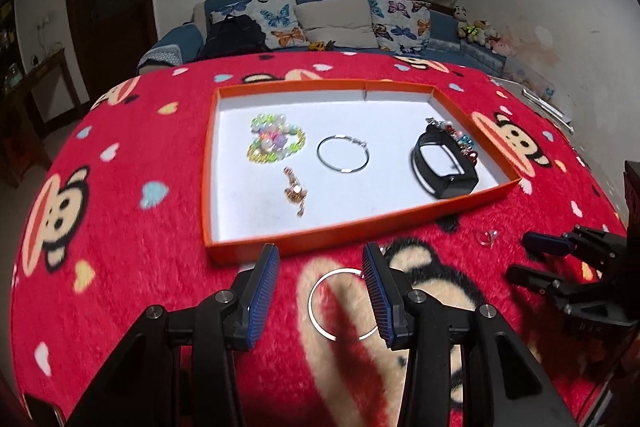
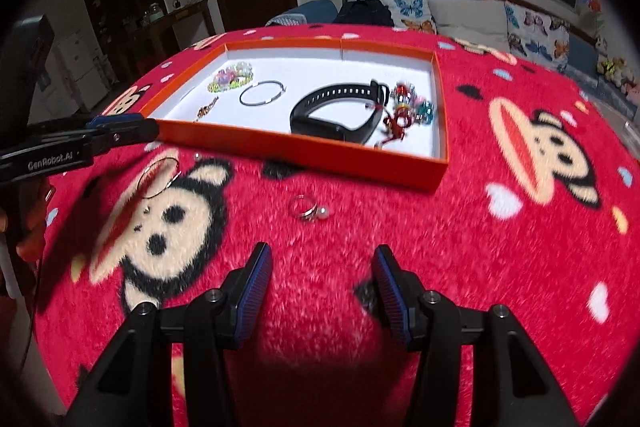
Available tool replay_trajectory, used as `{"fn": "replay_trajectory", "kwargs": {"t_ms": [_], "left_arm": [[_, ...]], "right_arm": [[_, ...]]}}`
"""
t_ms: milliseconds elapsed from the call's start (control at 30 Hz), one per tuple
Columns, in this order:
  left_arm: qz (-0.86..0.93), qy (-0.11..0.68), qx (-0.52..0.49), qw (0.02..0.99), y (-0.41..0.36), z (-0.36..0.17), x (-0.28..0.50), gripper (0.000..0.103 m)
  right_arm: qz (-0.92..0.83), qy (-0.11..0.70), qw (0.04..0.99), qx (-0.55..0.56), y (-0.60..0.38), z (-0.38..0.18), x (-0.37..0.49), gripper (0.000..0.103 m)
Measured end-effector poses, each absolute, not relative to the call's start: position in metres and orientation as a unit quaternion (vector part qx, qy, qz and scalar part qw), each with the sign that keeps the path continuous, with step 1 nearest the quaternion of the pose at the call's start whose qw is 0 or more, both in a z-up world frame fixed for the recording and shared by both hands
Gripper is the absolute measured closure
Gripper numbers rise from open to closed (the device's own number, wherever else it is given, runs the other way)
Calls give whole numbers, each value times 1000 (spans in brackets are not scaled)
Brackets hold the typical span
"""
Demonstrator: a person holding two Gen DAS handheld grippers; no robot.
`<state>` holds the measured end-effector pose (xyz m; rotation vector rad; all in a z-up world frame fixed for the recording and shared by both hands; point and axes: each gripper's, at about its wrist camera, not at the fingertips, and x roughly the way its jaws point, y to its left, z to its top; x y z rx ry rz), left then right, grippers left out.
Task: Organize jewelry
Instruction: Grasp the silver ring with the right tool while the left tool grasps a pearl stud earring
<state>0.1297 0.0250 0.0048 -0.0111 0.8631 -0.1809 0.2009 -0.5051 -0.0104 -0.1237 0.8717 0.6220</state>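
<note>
1. Jewelry is the game here, and most of it is already home: the orange tray (image 1: 460, 205) on the worktop holds a beaded bracelet (image 1: 276, 143), a thin silver bangle (image 1: 343, 153), a small gold chain (image 1: 295, 191), a black watch band (image 1: 444, 167) and a cluster of coloured charms (image 2: 412, 105).
2. Two pieces sit outside on the red cartoon blanket (image 1: 120, 227): a thin silver hoop (image 1: 344, 305) just in front of the tray's near wall, and a ring with a pearl (image 2: 310, 209) off to its right.
3. Left claw (image 1: 322, 297) hangs right over the hoop, blue pads parted to a middling gap and nothing gripped; the hoop lies between them, its right edge close to the right pad, though the blur makes contact hard to call.
4. Right claw (image 2: 322, 291) is parted about the same, empty, aimed at the pearl ring, which lies ahead of the tips and well short of them.
5. My read: this is the approach step for the last two strays, one claw per piece.
6. Next move for the left calls for dropping down and closing on the hoop's thin wire, a fiddly pinch on plush fabric. The right needs to push forward before it can close on that ring.
</note>
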Motion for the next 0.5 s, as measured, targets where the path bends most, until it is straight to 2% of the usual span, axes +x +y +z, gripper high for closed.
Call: {"fn": "replay_trajectory", "kwargs": {"t_ms": [500], "left_arm": [[-83, 422, 4, 903, 27, -11, 106, 56]], "right_arm": [[319, 424, 845, -66, -497, -11, 211, 45]]}}
